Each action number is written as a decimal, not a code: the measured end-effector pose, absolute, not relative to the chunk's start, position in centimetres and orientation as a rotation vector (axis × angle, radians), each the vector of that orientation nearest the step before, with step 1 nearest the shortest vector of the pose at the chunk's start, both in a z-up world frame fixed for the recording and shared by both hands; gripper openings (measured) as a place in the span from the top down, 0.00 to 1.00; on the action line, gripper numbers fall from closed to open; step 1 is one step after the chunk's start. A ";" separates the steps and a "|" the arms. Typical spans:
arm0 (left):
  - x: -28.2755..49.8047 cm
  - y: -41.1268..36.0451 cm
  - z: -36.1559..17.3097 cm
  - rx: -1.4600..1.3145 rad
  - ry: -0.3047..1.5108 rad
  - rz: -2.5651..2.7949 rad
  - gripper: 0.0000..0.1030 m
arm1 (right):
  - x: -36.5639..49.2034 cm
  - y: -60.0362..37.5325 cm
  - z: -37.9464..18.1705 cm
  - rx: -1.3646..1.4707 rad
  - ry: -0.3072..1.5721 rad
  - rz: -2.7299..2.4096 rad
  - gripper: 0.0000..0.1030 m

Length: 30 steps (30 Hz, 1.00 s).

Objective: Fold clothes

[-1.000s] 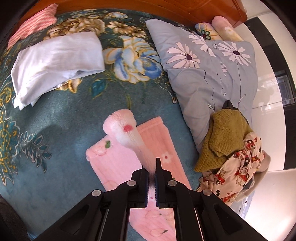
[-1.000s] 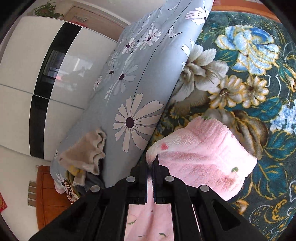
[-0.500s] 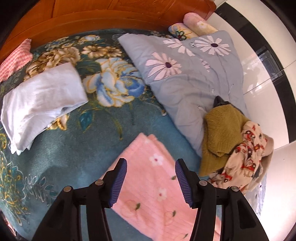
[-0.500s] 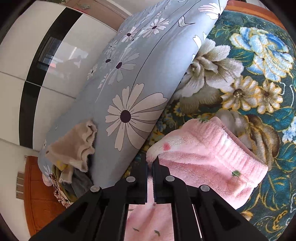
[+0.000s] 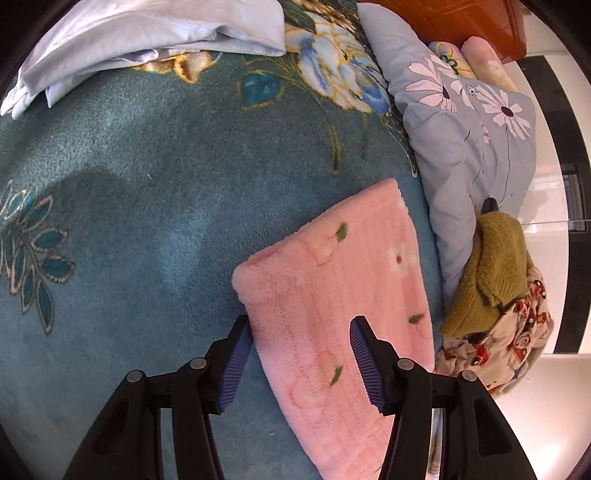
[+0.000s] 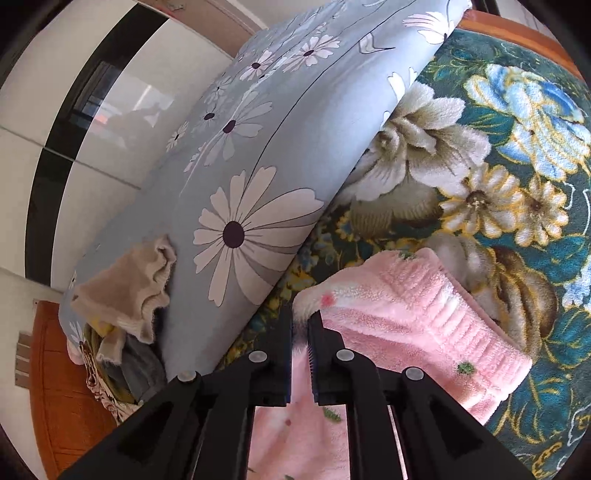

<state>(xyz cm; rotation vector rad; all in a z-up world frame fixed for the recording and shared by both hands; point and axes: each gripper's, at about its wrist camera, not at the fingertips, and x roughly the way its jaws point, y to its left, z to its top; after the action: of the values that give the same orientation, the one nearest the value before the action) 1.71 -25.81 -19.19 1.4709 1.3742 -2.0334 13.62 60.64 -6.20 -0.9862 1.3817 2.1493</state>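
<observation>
- Lying on a teal flowered blanket [image 5: 122, 206], the pink fleece garment [image 5: 340, 291] already has one fold in it: its top layer is doubled over and the near end shows a rounded crease.
- The left gripper [image 5: 297, 363] hovers just above that folded piece with its fingers spread wide, holding nothing; one pad sits beside the garment's left edge, the other over its middle.
- The right gripper [image 6: 301, 354] has its fingers pressed together on a corner of the same pink garment [image 6: 417, 325], pinching a small tuft of fleece.
- By my judgement the fold is about halfway: a first fold is laid, and at least one more fold, plus smoothing, seems left for this piece.
- A pale folded cloth [image 5: 147, 40] lies at the far side of the blanket, seemingly finished.
- An olive knit sweater [image 5: 491, 273] and a cartoon-print garment [image 5: 506, 343] sit in a loose heap well to the right, apparently unfolded, so more work remains.
- A grey daisy-print pillow [image 6: 251, 177] rests just beside the pink garment.
- A wooden headboard [image 5: 458, 22] is behind, and glossy white wardrobe doors [image 6: 92, 122] with a black stripe close off the room.
</observation>
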 end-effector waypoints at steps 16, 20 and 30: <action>-0.4 -24.2 -20.0 1.404 1.177 -2.040 0.45 | 27.8 55.0 -12.7 -0.889 1.446 1.824 0.37; -0.7 -23.9 -20.0 1.362 1.190 -1.965 0.57 | 27.5 56.4 -15.6 -0.708 1.727 1.809 0.28; -0.9 -23.9 -19.9 1.359 1.345 -1.973 0.88 | 25.0 58.1 -17.3 -0.720 1.747 1.745 0.26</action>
<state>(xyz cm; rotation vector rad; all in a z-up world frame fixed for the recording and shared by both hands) -0.86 -23.88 -19.90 1.3586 1.3449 -1.9725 24.99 58.09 -17.28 -0.7204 1.7470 1.7447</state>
